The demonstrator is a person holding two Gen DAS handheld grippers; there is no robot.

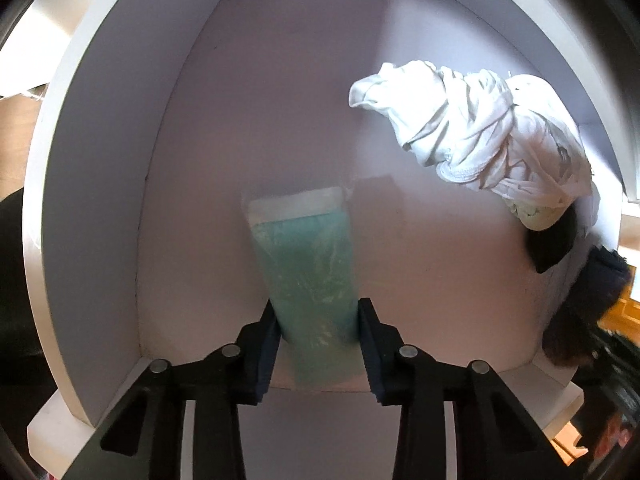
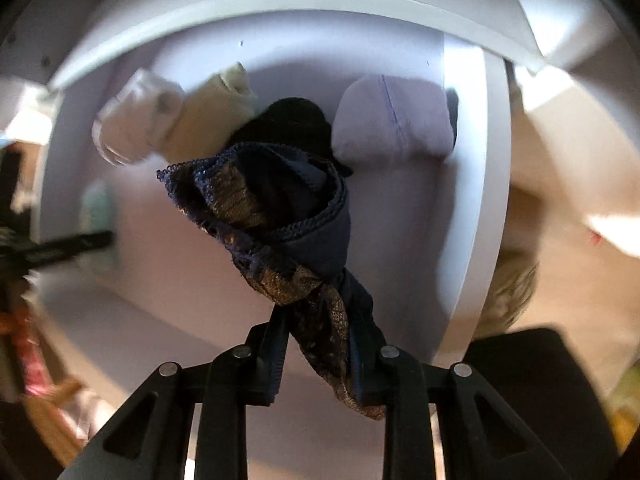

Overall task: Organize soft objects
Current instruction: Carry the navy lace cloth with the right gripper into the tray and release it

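Note:
My left gripper (image 1: 318, 320) is shut on a teal gel pack (image 1: 306, 264) with a clear top strip, held over the floor of a white shelf compartment (image 1: 224, 128). A knotted white cloth bundle (image 1: 476, 136) lies at the compartment's right. My right gripper (image 2: 320, 336) is shut on a dark blue and gold lace cloth (image 2: 276, 216), held in front of the same compartment (image 2: 400, 220). Behind it lie a white roll (image 2: 136, 120), a cream roll (image 2: 212, 116), a black cloth (image 2: 288, 124) and a pale lilac pillow (image 2: 392, 120).
A black cloth (image 1: 554, 240) lies beside the white bundle at the right wall. The blue cloth and right gripper show at the compartment's right edge (image 1: 592, 292). The left gripper (image 2: 60, 250) shows blurred at the left. A white side panel (image 2: 476, 200) bounds the compartment on the right.

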